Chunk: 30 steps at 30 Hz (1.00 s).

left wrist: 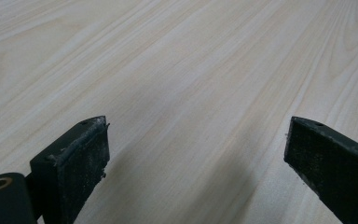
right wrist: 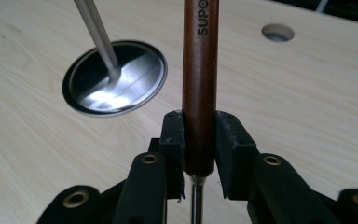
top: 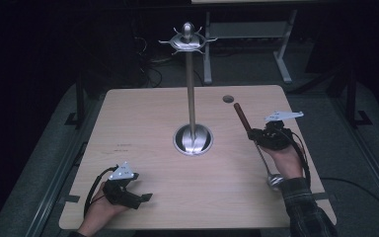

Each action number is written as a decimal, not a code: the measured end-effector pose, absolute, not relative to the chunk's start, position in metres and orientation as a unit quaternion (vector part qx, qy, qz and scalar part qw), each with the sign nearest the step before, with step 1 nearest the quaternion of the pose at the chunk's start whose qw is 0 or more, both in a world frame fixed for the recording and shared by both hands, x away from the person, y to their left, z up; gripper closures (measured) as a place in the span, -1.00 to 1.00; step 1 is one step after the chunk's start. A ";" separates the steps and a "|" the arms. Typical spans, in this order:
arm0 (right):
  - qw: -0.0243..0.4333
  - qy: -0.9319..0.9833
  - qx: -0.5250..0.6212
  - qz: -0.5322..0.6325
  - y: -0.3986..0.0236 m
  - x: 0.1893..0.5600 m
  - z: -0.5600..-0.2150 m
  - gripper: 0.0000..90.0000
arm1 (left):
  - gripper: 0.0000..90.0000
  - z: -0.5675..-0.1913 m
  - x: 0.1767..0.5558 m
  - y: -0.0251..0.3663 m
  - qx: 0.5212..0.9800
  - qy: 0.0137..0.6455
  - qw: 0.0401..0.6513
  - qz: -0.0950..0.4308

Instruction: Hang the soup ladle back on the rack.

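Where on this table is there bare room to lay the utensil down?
Bare wood lies left of the rack's round base, ahead of the open left gripper, and along the near edge. Busiest is the right, where the right gripper clamps the wooden-handled utensil.

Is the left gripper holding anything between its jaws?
No, the left gripper stands wide open over the bare wooden table.

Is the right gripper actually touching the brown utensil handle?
Touching. In the right gripper view, the right gripper presses against both sides of the brown handle.
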State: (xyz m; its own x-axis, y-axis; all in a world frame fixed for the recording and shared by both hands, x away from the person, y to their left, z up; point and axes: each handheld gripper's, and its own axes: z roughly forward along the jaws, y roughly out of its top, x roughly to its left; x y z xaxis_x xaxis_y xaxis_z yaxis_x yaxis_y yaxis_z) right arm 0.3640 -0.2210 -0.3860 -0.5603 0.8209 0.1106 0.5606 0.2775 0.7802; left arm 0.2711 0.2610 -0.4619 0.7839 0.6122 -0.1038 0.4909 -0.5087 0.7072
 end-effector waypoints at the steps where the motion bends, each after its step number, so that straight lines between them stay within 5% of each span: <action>1: 0.165 0.782 0.438 0.412 -0.222 0.363 -0.385 0.64 | -0.87 -0.462 0.271 0.261 0.864 0.319 0.381 0.080; 30: 0.223 0.730 0.385 0.519 -0.232 0.343 -0.358 0.64 | -0.87 -0.461 0.271 0.262 0.864 0.315 0.384 0.082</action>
